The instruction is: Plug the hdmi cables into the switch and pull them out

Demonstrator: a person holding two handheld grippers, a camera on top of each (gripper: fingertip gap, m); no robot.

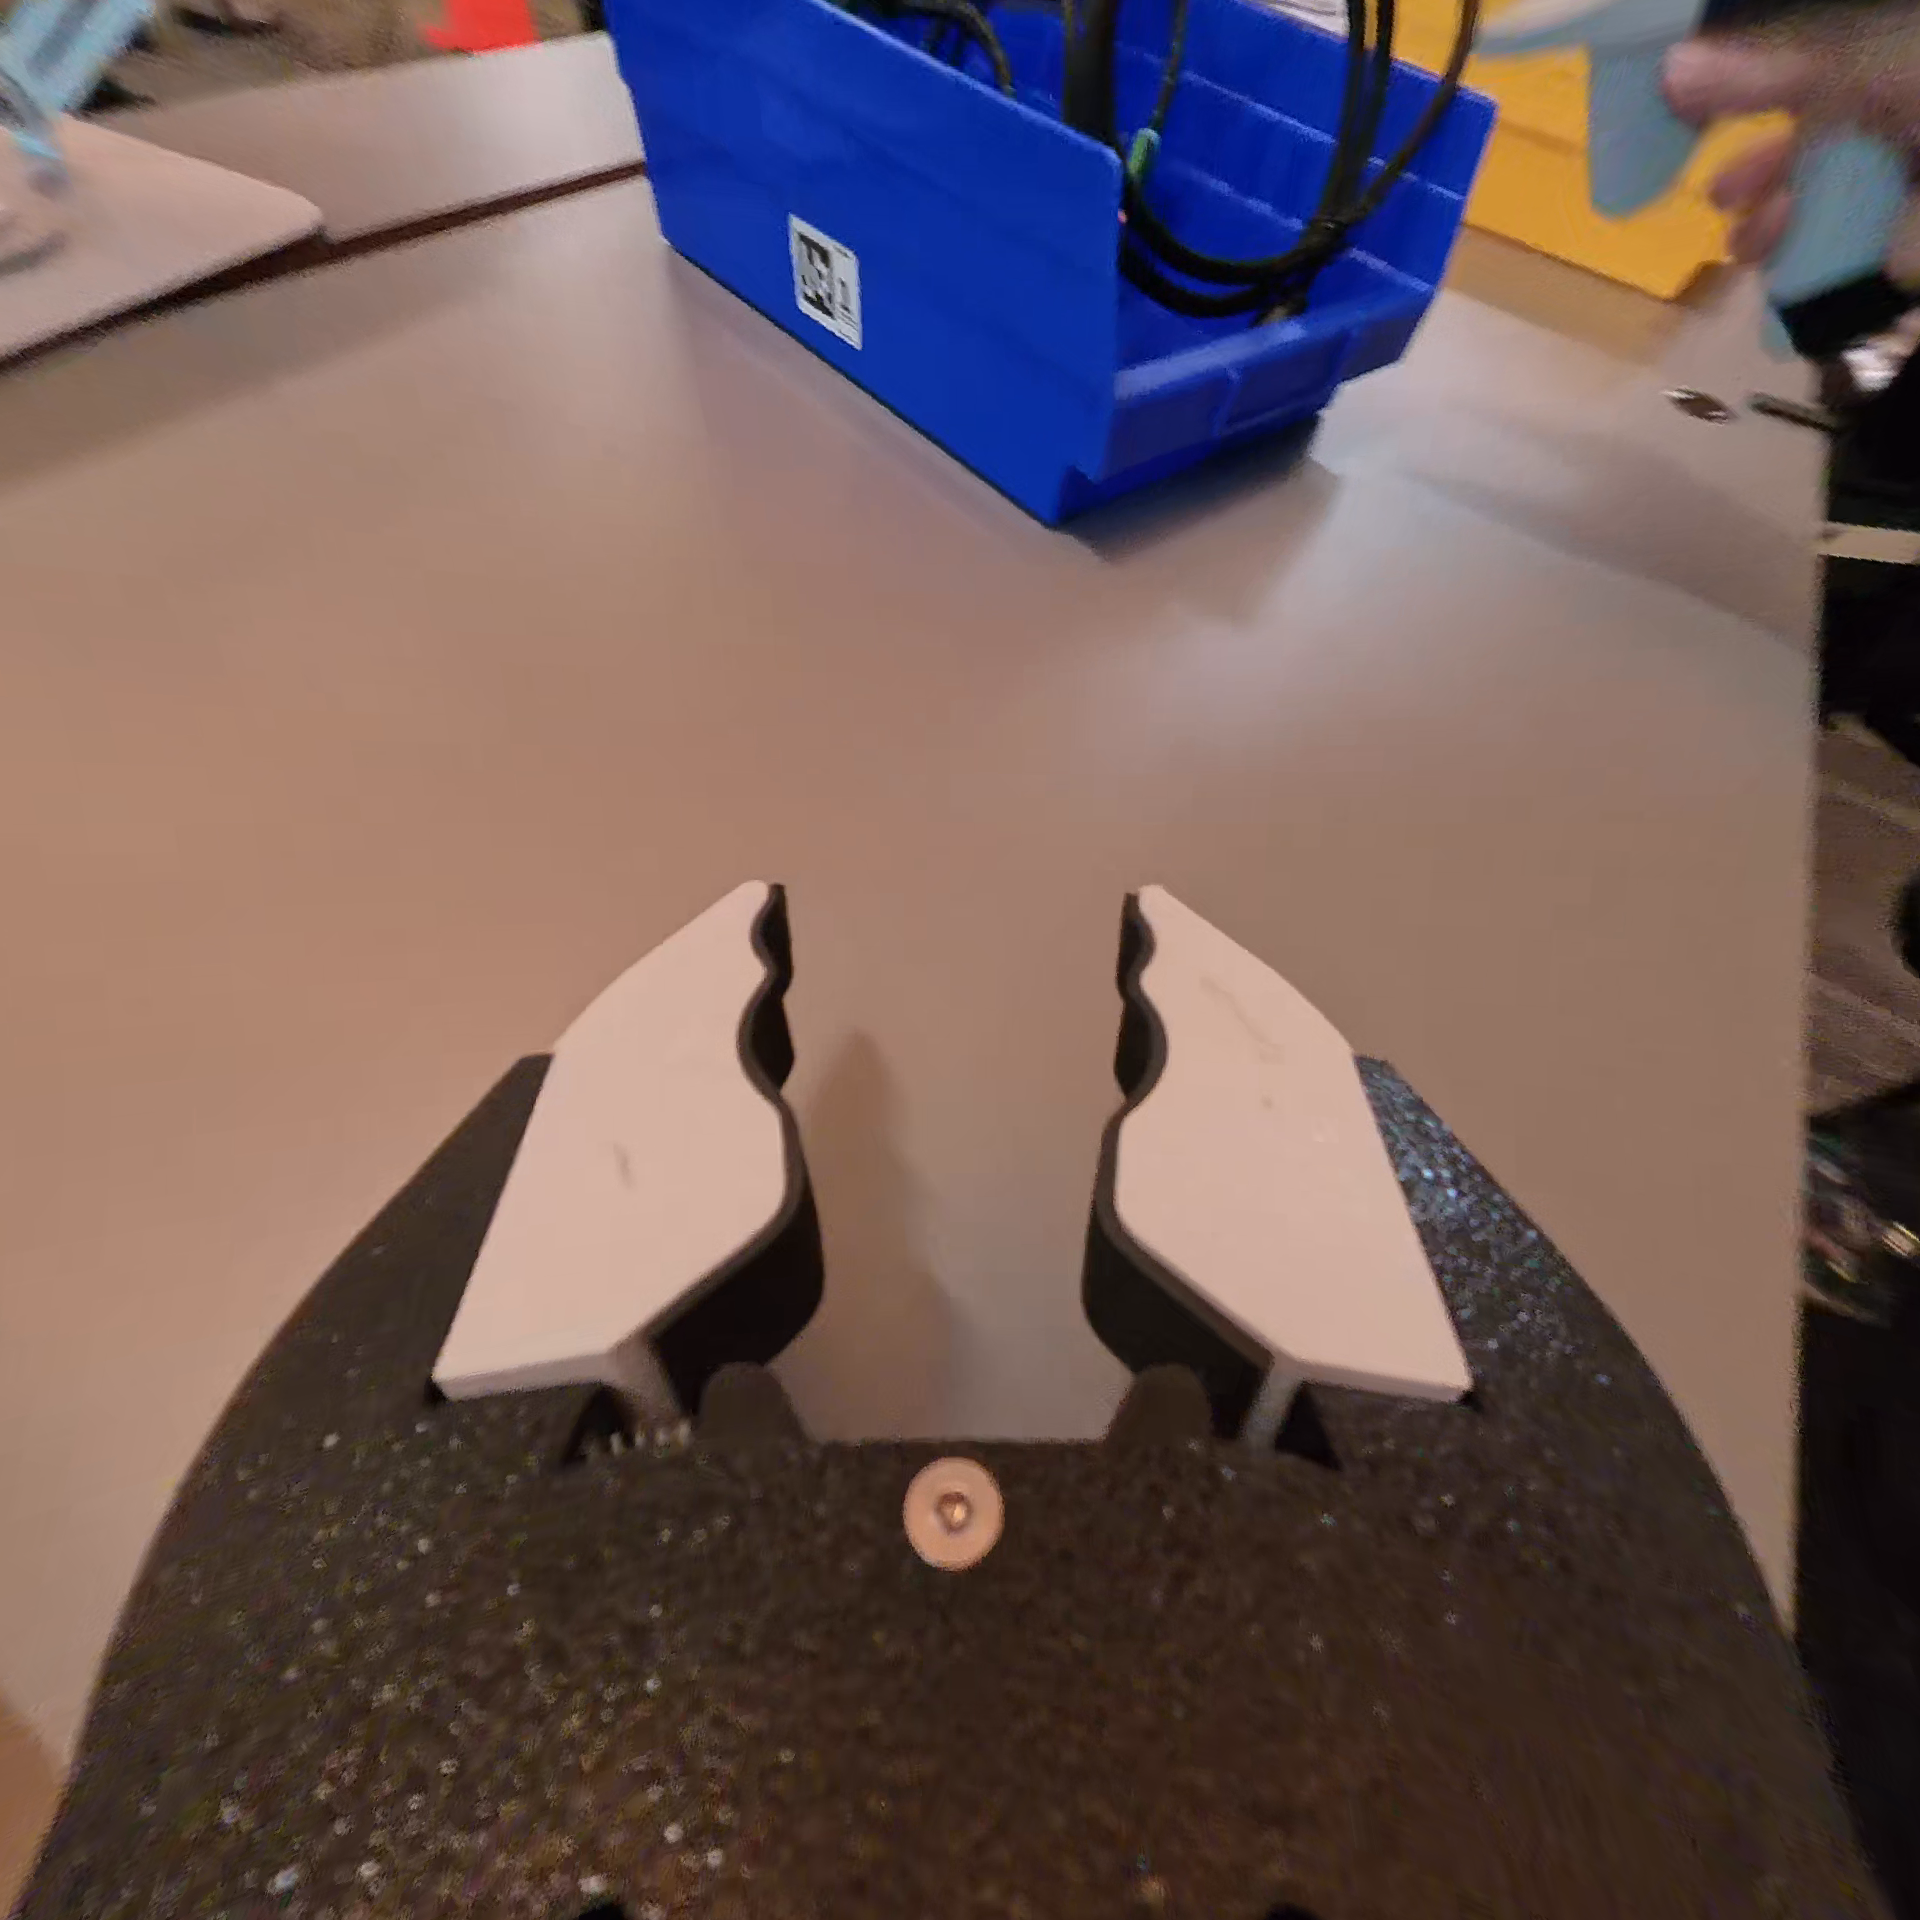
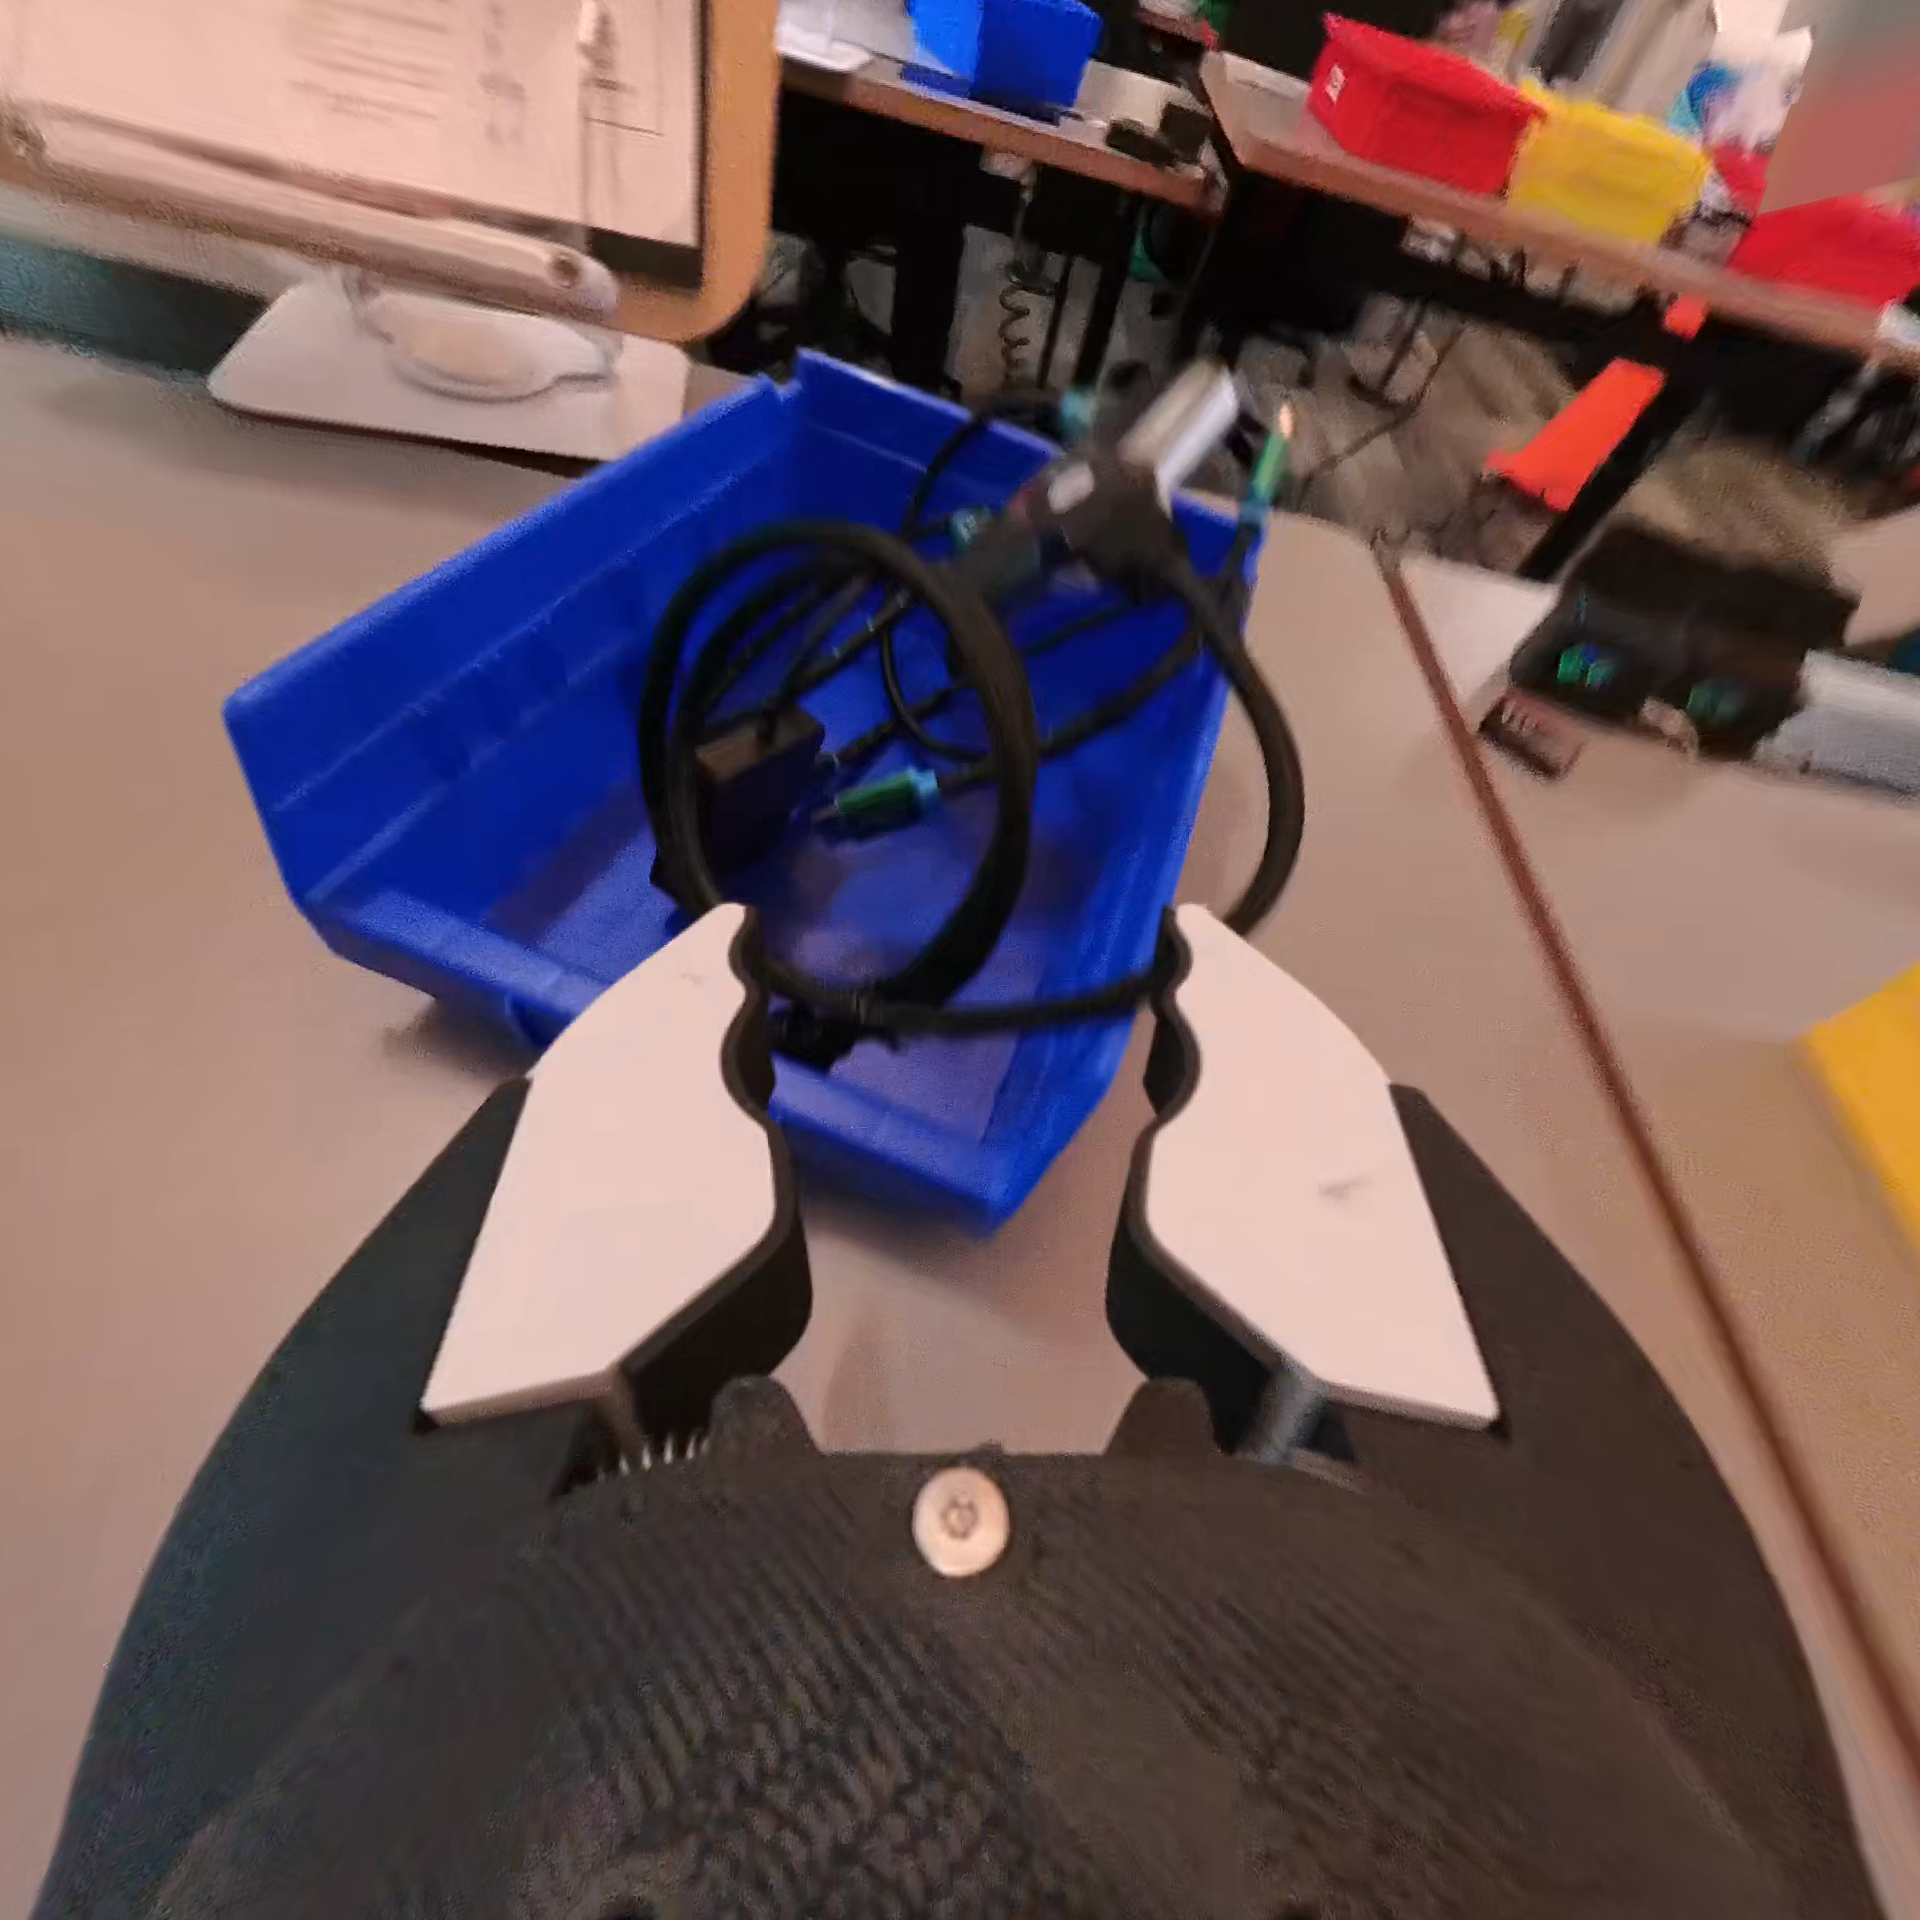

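Observation:
A blue bin [image 2: 436,748] on the grey table holds coiled black cables [image 2: 831,748] with green-tipped plugs and a small black boxy piece [image 2: 764,774]. One coil stands up out of the bin, with a silver-ended plug [image 2: 1184,431] at its top. My right gripper [image 2: 956,971] hovers at the bin's open front with its jaws wide apart. A tied stretch of the coil spans between its fingertips, and I cannot tell if it is gripped. My left gripper [image 1: 954,904] is open and empty over bare table, well short of the blue bin [image 1: 935,270].
A yellow bin [image 1: 1558,197] and a person's blurred hand [image 1: 1766,114] are behind the blue bin on the right. A monitor stand [image 2: 416,364] is behind the bin in the right wrist view. The table edge [image 1: 1813,727] runs along the right.

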